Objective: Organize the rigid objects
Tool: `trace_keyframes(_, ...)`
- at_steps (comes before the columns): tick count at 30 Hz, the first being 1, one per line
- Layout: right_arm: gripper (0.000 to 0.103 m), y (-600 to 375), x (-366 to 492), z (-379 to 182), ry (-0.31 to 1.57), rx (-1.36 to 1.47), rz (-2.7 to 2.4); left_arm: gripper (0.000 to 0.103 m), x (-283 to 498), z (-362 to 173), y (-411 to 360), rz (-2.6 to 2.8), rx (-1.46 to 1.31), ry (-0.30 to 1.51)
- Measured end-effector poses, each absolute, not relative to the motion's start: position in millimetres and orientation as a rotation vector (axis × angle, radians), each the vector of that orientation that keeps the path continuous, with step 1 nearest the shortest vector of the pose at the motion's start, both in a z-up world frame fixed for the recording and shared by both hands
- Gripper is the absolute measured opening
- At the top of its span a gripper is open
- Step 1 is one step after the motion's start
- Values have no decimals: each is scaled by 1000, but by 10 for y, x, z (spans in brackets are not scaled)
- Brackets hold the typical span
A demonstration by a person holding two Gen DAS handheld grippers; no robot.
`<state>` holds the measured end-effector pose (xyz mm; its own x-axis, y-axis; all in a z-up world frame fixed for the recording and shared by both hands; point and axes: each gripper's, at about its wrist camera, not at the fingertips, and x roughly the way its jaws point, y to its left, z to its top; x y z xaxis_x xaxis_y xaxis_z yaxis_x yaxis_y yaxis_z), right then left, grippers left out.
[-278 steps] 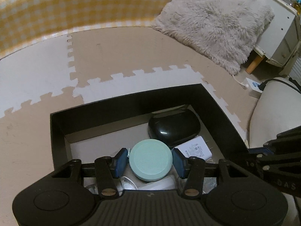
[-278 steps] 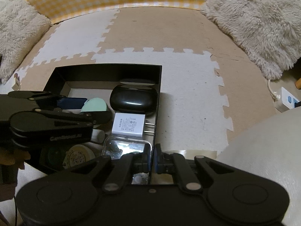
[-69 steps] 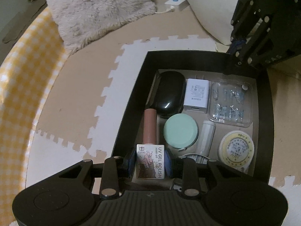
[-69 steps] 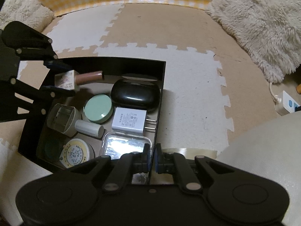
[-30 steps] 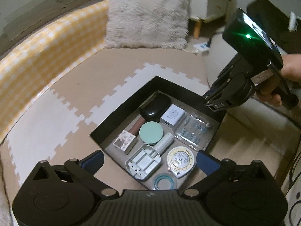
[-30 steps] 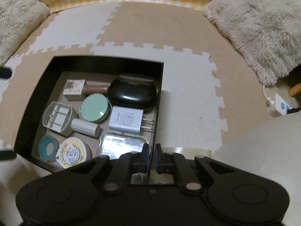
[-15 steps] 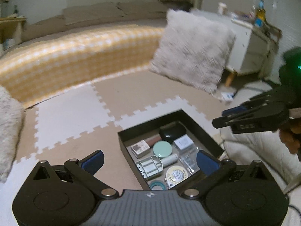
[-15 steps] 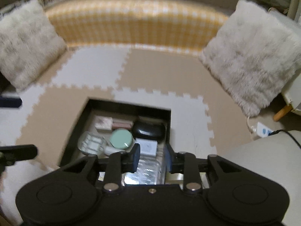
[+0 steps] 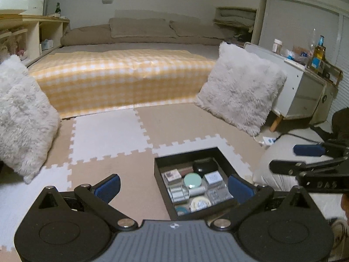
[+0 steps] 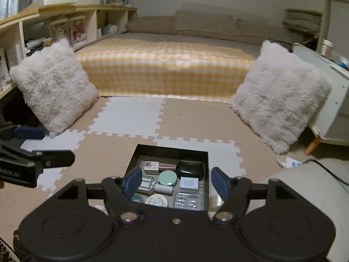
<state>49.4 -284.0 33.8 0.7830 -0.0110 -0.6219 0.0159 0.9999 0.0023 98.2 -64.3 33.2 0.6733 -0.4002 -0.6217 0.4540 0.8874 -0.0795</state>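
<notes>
A black tray (image 9: 157,163) (image 10: 134,156) sits on the foam floor mat, well below both grippers. It holds a black case (image 10: 189,168), a mint round tin (image 10: 167,178), a white charger (image 10: 189,183), a nail polish bottle (image 10: 158,166), a clear blister pack (image 10: 187,201), a yellow tape measure (image 10: 156,200), a white cylinder (image 10: 163,189) and a grey holder (image 10: 146,184). My left gripper (image 9: 173,185) is open and holds nothing. My right gripper (image 10: 177,180) has its jaws opening, with nothing between them. Each gripper shows at the other view's edge.
A bed with a yellow checked cover (image 9: 122,80) fills the back. Fluffy cushions (image 10: 53,87) (image 10: 281,100) lean left and right of it. A white cabinet (image 9: 305,91) with bottles stands at the right, shelves (image 10: 54,26) at the left, a pale beanbag (image 10: 305,185) near right.
Both grippers have risen and drawn back from the tray, which now looks small and far. The right jaws went from shut to wide apart. The left gripper has rolled level.
</notes>
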Motion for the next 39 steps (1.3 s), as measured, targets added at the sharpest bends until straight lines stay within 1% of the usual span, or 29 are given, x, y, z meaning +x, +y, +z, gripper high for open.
trace_keyframes(2, 76, -2818, 361, 333, 655, 10, -41, 103, 896, 310, -610, -469, 94, 678)
trace_keyframes(4, 80, -2801, 221, 315, 647, 6, -55, 103, 813, 280, -587, -449, 100, 673)
trace_keyframes(12, 90, -2776, -156, 132, 635, 29, -108, 103, 552, 144, -500, -413, 75, 644)
trace_keyframes(15, 98, -2751, -240, 74, 622, 42, -95, 103, 460, 94, -521, -384, 106, 610)
trace_keyframes(18, 98, -2696, -293, 16, 609, 15, -122, 103, 423, 56, -512, -373, 110, 600)
trace_keyframes(21, 102, -2660, -343, 17, 575, -8, -141, 103, 391, 10, -500, -350, 118, 598)
trace_keyframes(27, 103, -2625, -401, -21, 518, -32, -178, 103, 341, -41, -492, -335, 130, 585)
trace_keyframes(39, 103, -2717, -487, -19, 457, 42, -181, 103, 261, -9, -468, -331, 118, 546)
